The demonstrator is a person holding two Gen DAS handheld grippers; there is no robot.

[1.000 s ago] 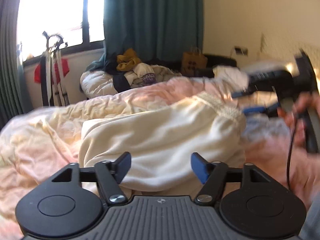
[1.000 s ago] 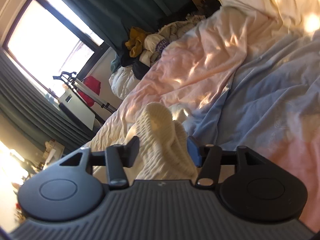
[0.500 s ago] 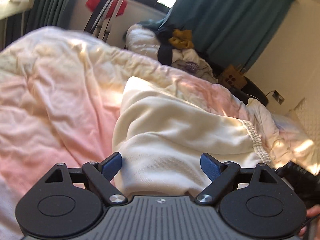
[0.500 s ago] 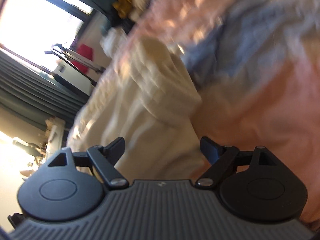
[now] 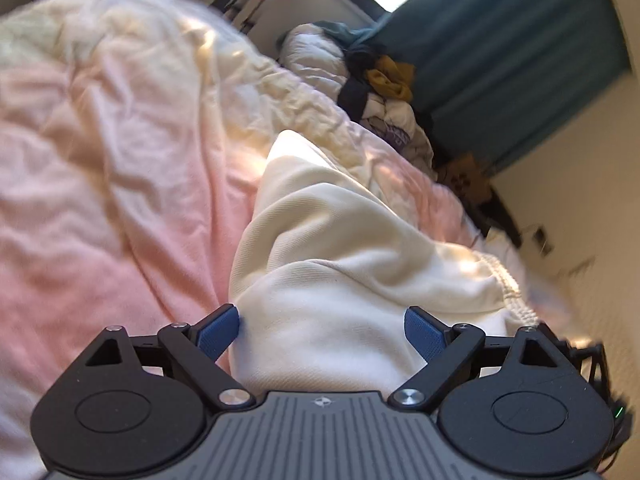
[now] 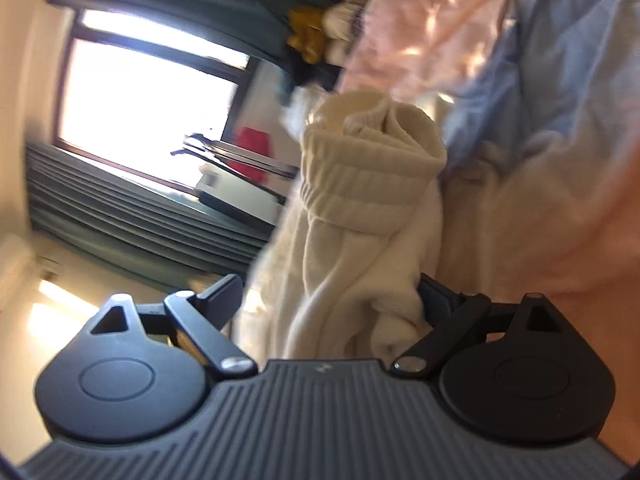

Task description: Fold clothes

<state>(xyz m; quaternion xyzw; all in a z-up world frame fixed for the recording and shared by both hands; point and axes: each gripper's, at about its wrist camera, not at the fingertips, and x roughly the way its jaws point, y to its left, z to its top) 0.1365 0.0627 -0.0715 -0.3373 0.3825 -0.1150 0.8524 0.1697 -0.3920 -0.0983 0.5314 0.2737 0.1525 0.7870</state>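
A cream garment (image 5: 340,240) lies folded over on the pink duvet (image 5: 100,200), its ribbed hem (image 5: 508,280) at the right. My left gripper (image 5: 320,320) stands open, its blue pads (image 5: 218,330) wide apart on either side of the garment's near edge, not pressing it. In the right wrist view the same garment (image 6: 360,208) bunches up with its ribbed hem (image 6: 372,160) on top. The right gripper (image 6: 330,286) is opening; cloth lies between its fingers and brushes the right one, while the left finger stands apart from it.
A heap of other clothes (image 5: 384,76) sits at the far end of the bed, before a teal curtain (image 5: 500,40). A brown paper bag (image 5: 464,176) stands by the wall. Blue bedding (image 6: 560,60) lies right of the garment. A bright window (image 6: 140,92) is at left.
The right gripper's jaws have spread from close around the ribbed hem to wide apart, and it sank. The left gripper rolled, slid along the garment and widened a little.
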